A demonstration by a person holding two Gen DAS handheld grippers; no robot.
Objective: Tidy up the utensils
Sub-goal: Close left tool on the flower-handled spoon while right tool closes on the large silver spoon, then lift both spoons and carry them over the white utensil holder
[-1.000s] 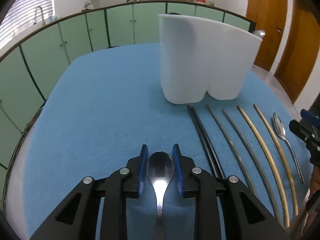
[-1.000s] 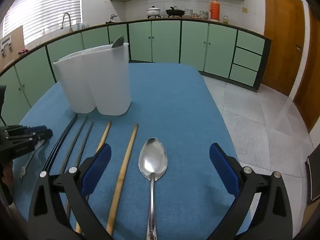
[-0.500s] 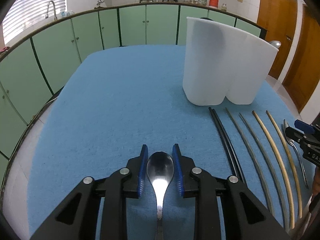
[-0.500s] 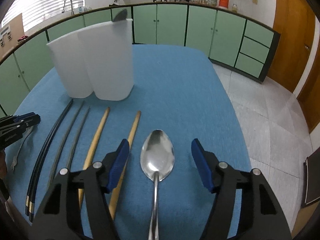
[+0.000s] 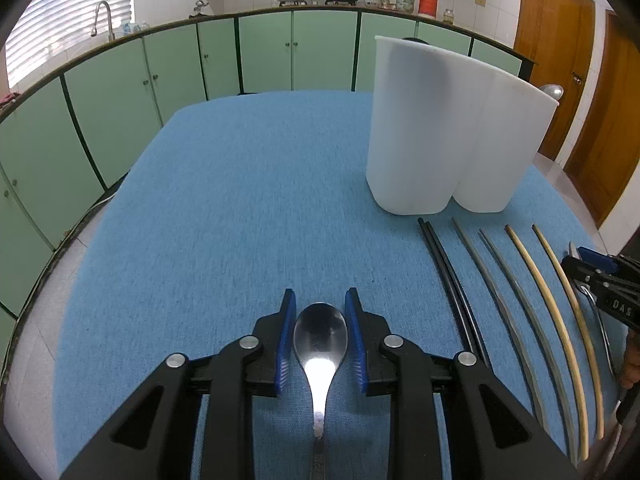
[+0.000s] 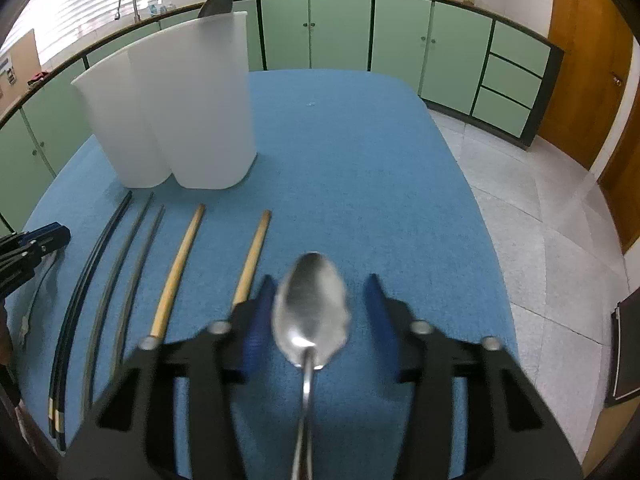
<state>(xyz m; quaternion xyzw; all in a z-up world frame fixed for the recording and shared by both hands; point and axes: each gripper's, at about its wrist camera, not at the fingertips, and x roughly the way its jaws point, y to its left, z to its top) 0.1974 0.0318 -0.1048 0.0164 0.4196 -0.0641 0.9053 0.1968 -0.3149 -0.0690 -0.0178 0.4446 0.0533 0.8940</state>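
Note:
My left gripper (image 5: 320,294) is shut on the bowl of a small steel spoon (image 5: 320,336), low over the blue cloth. My right gripper (image 6: 320,280) is closing around a larger spoon (image 6: 312,316). Its pads stand a little off the bowl, with a gap on the right side. A white two-compartment holder (image 5: 452,128) (image 6: 180,108) stands farther back, and another spoon's bowl (image 6: 218,2) sticks out of it. Before it lie black chopsticks (image 6: 96,256), grey chopsticks (image 6: 132,256) and bamboo chopsticks (image 6: 180,264). Each gripper shows at the edge of the other's view.
The blue-covered table (image 6: 360,140) ends at a rounded edge, with grey tiled floor (image 6: 540,200) to the right. Green cabinets (image 5: 260,56) run round the room and wooden doors (image 5: 560,40) stand at the far right. A dark flat object (image 6: 626,348) lies on the floor.
The right gripper's jaws have narrowed from wide apart to close beside the large spoon's bowl, and it has sunk a little towards the spoon. The left gripper keeps the small spoon.

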